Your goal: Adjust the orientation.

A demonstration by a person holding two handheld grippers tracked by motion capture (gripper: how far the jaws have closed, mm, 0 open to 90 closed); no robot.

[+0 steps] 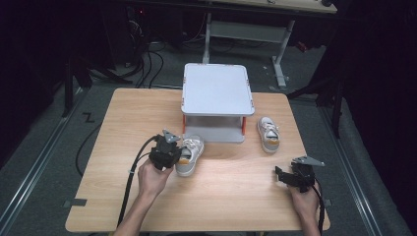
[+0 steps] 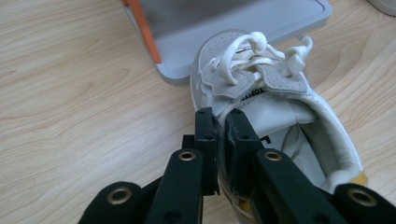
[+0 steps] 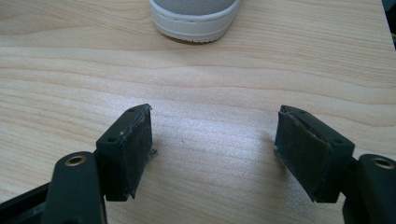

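Black two-jaw grippers (image 1: 183, 153) — brass-ringed screws, perhaps worn pads (image 3: 306, 147), trailing cables

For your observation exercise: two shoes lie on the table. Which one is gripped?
The shoe left of the shelf's front, pinched at its side wall by the left gripper. The other shoe lies untouched at the right.

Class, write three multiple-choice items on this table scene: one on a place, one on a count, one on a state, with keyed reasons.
1. Where does the free shoe stand?
A. right of the shelf
B. on top of the shelf
C. on the floor

2. How many shoes are on the table?
A. one
B. two
C. four

3. How is the left hand-held gripper?
A. wide open over bare wood
B. shut on the shoe's side wall
C. lying flat, unheld

Key: 1 A, it sits beside the shelf's right leg; 2 B, one held shoe and one free; 3 B, its jaws pinch the collar.
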